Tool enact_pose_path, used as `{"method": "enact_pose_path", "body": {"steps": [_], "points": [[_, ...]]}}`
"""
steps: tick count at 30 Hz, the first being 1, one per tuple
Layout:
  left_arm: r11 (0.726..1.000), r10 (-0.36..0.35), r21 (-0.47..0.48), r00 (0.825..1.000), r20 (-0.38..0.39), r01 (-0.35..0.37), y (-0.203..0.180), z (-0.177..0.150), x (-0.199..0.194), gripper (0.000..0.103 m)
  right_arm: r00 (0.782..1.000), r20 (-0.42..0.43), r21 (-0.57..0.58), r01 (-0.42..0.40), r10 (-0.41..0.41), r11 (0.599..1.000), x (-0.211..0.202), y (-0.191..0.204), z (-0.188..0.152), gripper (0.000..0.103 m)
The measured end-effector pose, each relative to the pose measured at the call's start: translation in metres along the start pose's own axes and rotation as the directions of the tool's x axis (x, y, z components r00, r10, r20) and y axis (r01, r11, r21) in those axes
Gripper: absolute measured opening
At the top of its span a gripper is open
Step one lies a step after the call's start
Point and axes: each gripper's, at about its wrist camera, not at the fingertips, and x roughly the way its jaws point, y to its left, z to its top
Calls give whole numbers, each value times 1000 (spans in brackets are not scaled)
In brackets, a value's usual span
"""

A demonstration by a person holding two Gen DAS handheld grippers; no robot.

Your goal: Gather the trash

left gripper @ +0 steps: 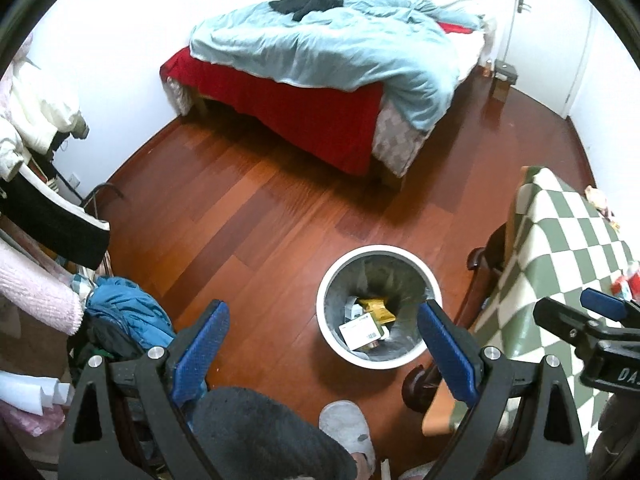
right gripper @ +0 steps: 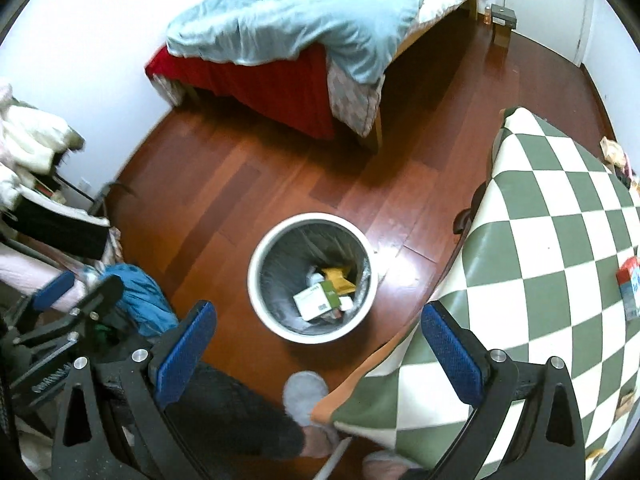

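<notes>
Left tool (left gripper: 322, 330): spread, empty.
Right tool (right gripper: 318, 330): spread, empty.
Bin (right gripper: 256, 280): holds cartons, wrappers.
Red-blue carton (right gripper: 629, 284) on counter (right gripper: 540, 240): likely light, crushable; pinch across flat sides.

Reddish wood floor (left gripper: 248, 216), white walls (left gripper: 120, 40), unmade bed (left gripper: 320, 64) with blue duvet, checkered table (right gripper: 552, 216) at right

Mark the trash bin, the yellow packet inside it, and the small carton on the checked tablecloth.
Round white trash bin (right gripper: 256, 298): right wrist view, left rim.
Yellow packet (right gripper: 340, 278): right wrist view, its face.
Small red-and-blue carton (right gripper: 629, 286): right wrist view, its top side.
</notes>
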Motion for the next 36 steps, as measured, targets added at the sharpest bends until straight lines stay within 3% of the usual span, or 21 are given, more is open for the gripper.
{"method": "enact_pose_path", "body": {"steps": [6,12,14,17,19,23,26,27,30,34,36], "points": [[998,-34,48,998,47,32,-26,-9,-38,96,991,93,130,-112,100,985,-61,-29,-26,103],[981,-113,166,992,54,103,-99,-24,-39,96,989,146,333,-43,-6,942,-108,-119,-84,103],[967,-140,218,990,24,132,-140,-34,-29,96,989,127,414,20,-80,910,-118,-163,-108,103],[936,-183,303,983,-22,181,-203,-55,-14,96,971,82,538,145,-223,830,-134,-236,-152,103],[908,-203,361,977,-60,211,-243,-73,-4,96,952,31,624,220,-305,750,-142,-291,-189,103],[832,-199,495,967,-157,252,-328,-115,21,96,945,-21,743,234,-328,627,-150,-377,-240,103],[789,-167,565,969,-180,241,-374,-138,37,96,949,-27,785,215,-315,580,-146,-428,-258,101],[783,-157,575,970,-185,237,-386,-143,41,96,952,-23,797,201,-304,570,-143,-446,-261,95],[781,-131,580,969,-211,232,-406,-149,54,96,960,-30,817,185,-279,546,-127,-481,-260,91],[798,-109,561,968,-227,221,-412,-149,62,96,963,-43,826,184,-266,533,-103,-508,-251,89],[805,-97,555,970,-225,209,-412,-149,65,96,962,-50,820,194,-270,538,-93,-514,-245,81]]}}
